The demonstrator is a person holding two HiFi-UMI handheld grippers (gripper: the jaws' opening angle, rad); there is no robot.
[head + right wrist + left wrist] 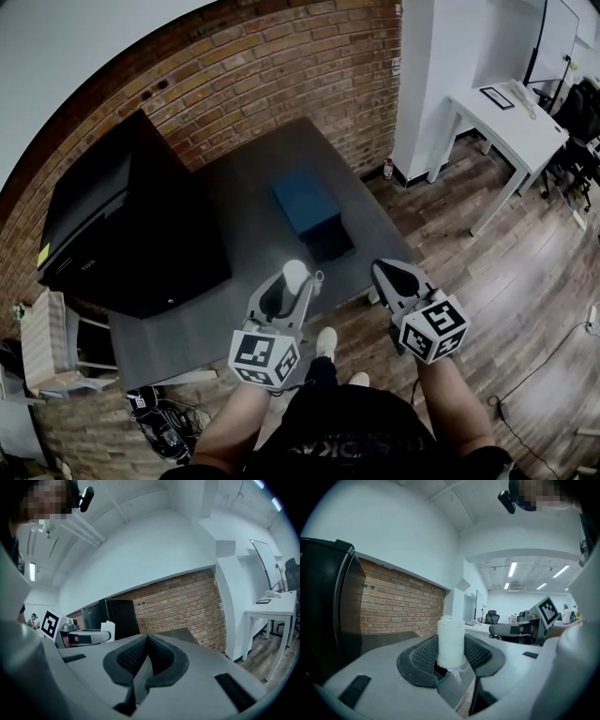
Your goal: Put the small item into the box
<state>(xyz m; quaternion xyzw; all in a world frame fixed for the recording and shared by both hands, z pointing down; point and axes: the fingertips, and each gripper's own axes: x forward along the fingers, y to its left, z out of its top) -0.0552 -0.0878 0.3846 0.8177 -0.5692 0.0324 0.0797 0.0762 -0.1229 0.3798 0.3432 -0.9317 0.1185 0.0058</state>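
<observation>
A small white roll (295,274) stands upright between the jaws of my left gripper (292,281), which is shut on it. In the left gripper view the white roll (451,641) fills the gap of the left gripper (451,656), with a loose wisp hanging at its base. The blue box (307,208) sits on the dark grey platform (239,202), ahead of both grippers. My right gripper (383,271) is held to the right with its jaws shut and holds nothing; in its own view the right gripper (146,654) shows its pads meeting.
A large black cabinet (122,225) stands on the platform's left side against the brick wall (281,66). A white desk (511,127) is at the far right on the wooden floor (525,281). A small bottle (387,169) stands by the wall.
</observation>
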